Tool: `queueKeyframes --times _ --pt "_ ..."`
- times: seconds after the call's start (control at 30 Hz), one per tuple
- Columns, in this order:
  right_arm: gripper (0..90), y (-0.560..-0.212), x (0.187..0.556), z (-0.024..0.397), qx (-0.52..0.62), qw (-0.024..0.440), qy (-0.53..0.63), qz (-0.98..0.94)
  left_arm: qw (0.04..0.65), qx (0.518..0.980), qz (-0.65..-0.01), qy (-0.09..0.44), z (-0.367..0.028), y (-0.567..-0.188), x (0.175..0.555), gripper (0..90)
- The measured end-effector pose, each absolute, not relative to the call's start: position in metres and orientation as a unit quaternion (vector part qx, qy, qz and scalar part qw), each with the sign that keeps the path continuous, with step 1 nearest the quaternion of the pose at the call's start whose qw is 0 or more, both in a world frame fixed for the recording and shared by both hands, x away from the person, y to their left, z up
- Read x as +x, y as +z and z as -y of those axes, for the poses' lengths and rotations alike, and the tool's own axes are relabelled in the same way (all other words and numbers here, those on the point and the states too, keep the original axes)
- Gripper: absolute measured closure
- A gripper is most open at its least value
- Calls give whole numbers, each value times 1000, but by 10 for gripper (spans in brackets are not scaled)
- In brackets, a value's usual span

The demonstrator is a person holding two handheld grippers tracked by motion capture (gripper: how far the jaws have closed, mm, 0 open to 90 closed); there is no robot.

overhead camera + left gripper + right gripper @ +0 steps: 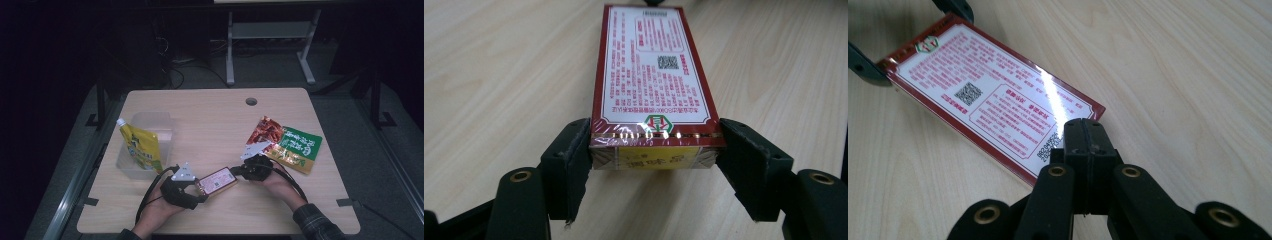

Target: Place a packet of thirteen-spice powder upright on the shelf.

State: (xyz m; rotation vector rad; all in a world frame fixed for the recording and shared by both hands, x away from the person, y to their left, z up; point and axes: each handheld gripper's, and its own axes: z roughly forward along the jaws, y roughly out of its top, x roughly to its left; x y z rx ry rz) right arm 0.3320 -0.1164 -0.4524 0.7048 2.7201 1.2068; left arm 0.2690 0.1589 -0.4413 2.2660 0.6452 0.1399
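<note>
Pale wood-grain covers the bench [210,125], which stands in a dark room with grey floor and a metal frame behind it. On the near middle of the bench lies a flat red-bordered box [216,181], printed face up with a small square code on it. Its long axis runs from the left gripper [200,192] up and rightward toward the right gripper [240,171], slightly slanted across the bench edge. The left gripper's jaws press on the two long sides of the box at its near end [656,145], holding it. The right gripper's jaws are closed together with nothing between them, their tip at the far short end of the box [1087,135]. A yellow spouted pouch [141,147] sits in a clear container [165,125] at the left; a red and green snack bag [289,144] lies at the right
</note>
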Motion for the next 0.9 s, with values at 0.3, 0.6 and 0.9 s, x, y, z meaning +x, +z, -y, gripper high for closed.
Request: queueKeyframes --times 0.3,0.6,0.9 --pt "899 -455 332 118 230 35 390 -891 413 878 -230 74 -158 -422 272 320" --pt "899 -457 331 120 235 25 388 -891 439 870 -208 84 -147 -408 280 320" --pt "899 -459 329 124 231 23 391 -891 457 864 -193 89 -134 -398 289 319"
